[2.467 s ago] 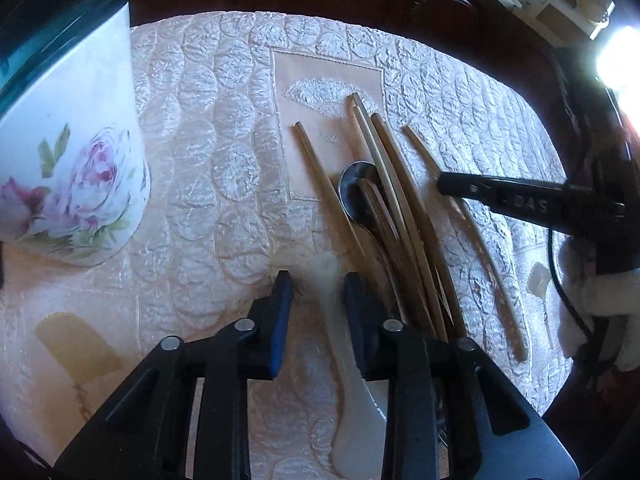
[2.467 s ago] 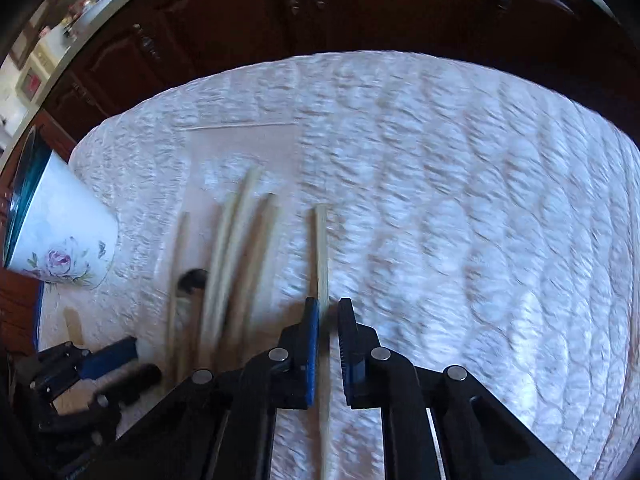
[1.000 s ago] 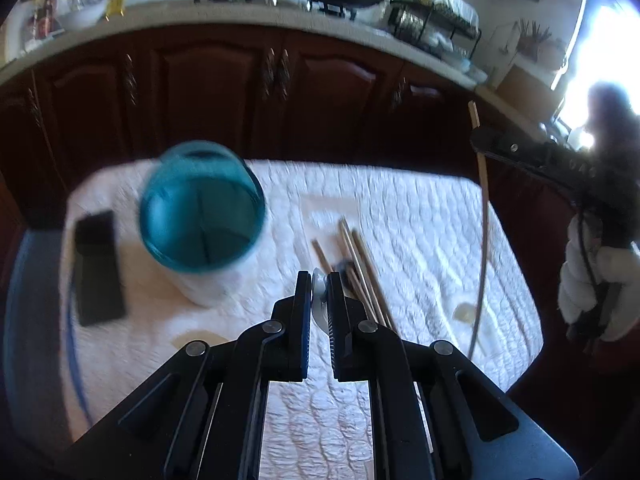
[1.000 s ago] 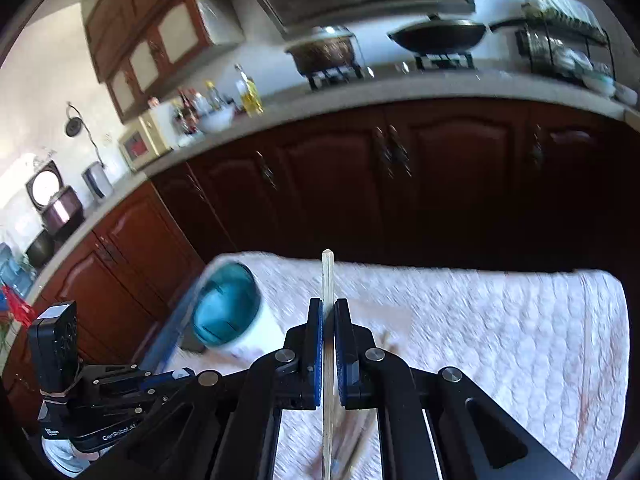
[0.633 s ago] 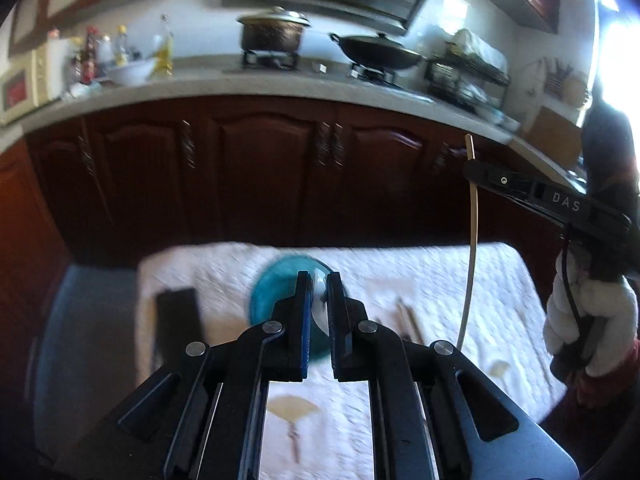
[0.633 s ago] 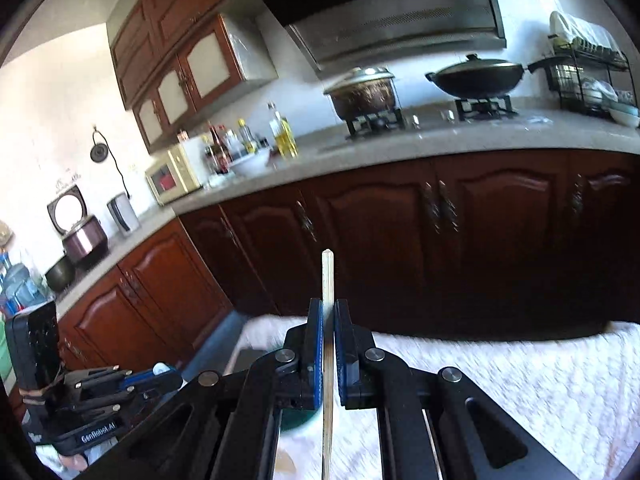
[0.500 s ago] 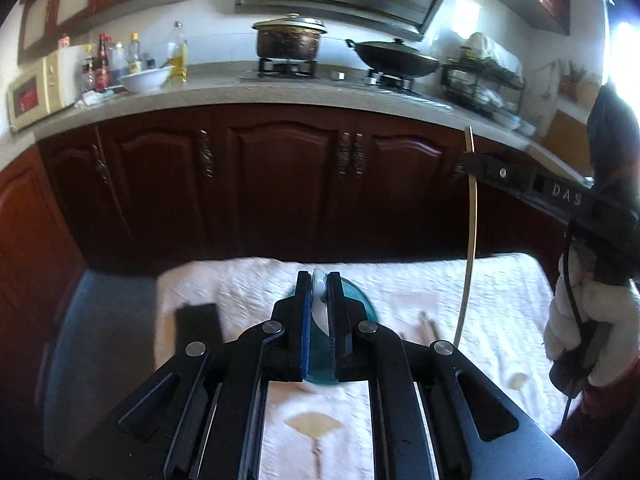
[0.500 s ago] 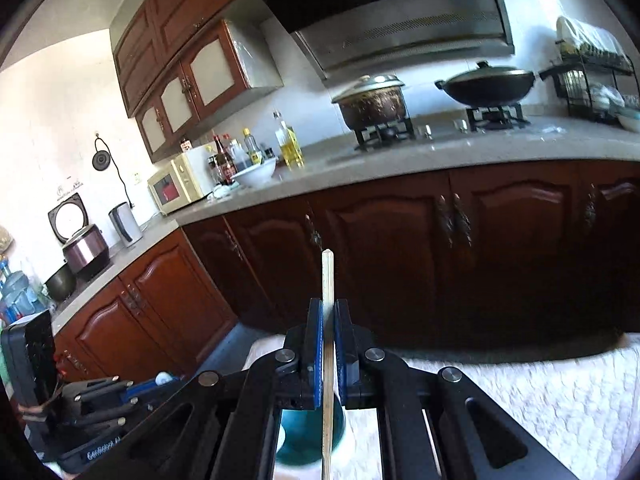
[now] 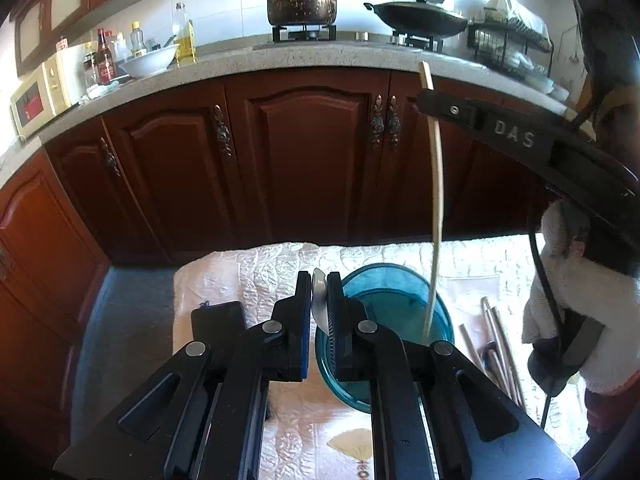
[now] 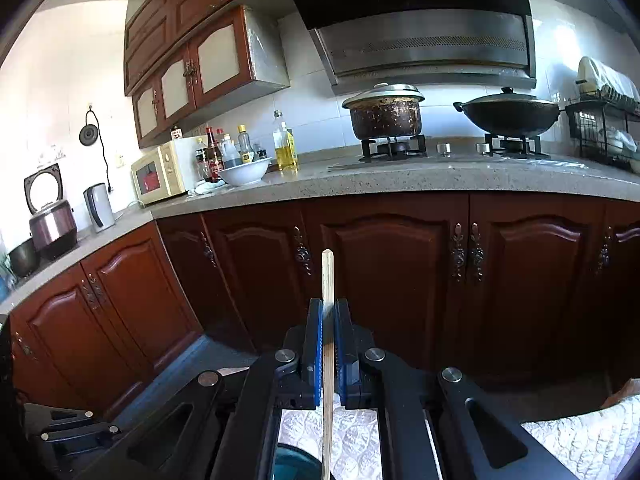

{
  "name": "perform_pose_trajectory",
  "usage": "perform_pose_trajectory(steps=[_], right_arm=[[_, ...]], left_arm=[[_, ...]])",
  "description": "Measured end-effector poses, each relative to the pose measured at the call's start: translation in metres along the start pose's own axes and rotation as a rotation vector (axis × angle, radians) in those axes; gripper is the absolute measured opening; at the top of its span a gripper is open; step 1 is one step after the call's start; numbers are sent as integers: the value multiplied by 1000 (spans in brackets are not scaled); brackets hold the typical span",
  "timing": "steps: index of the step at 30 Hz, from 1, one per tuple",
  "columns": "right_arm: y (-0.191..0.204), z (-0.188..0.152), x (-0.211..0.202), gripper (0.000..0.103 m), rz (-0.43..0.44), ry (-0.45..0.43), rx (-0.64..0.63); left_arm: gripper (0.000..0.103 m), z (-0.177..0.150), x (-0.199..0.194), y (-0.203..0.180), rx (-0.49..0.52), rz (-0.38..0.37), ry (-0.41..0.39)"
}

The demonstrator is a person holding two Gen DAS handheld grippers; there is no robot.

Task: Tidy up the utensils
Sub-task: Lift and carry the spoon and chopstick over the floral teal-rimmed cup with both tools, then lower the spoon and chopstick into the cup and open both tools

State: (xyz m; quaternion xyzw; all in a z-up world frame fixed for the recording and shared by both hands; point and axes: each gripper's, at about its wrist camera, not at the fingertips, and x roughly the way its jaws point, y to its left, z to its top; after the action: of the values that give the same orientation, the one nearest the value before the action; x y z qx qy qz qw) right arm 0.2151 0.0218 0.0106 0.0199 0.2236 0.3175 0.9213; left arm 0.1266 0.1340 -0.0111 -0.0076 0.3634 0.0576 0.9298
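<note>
Low in the left wrist frame, our left gripper (image 9: 319, 292) is clamped narrow on a pale spoon (image 9: 320, 300), whose tip pokes up between the fingers. Just right of it sits the teal-lined cup (image 9: 384, 312) on the quilted cloth (image 9: 256, 272). Upper right of that frame, our right gripper (image 9: 430, 104) pinches a long chopstick (image 9: 438, 200), which hangs nearly upright with its lower end inside the cup's rim. At centre bottom of the right wrist frame, the same gripper (image 10: 328, 316) is closed on the chopstick (image 10: 327, 280), the stick running straight up between the fingers. More chopsticks (image 9: 496, 336) lie on the cloth at lower right of the left frame, beside the cup. A dark phone (image 9: 218, 320) lies left of the cup.
</note>
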Motion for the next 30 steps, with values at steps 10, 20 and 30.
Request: perform_pose_trajectory(steps=[10,20,30], right_arm=[[-5,-41,7,5,55,134,-18],[-7,-54,4,5,106,218,-21],[-17,-64,6,24,95,284,23]], left_arm=[[6,-17,29,-8,-11,1,49],[7,-29,41,-12,-47,13,78],[25,-34,36,-7,-79,3,77]])
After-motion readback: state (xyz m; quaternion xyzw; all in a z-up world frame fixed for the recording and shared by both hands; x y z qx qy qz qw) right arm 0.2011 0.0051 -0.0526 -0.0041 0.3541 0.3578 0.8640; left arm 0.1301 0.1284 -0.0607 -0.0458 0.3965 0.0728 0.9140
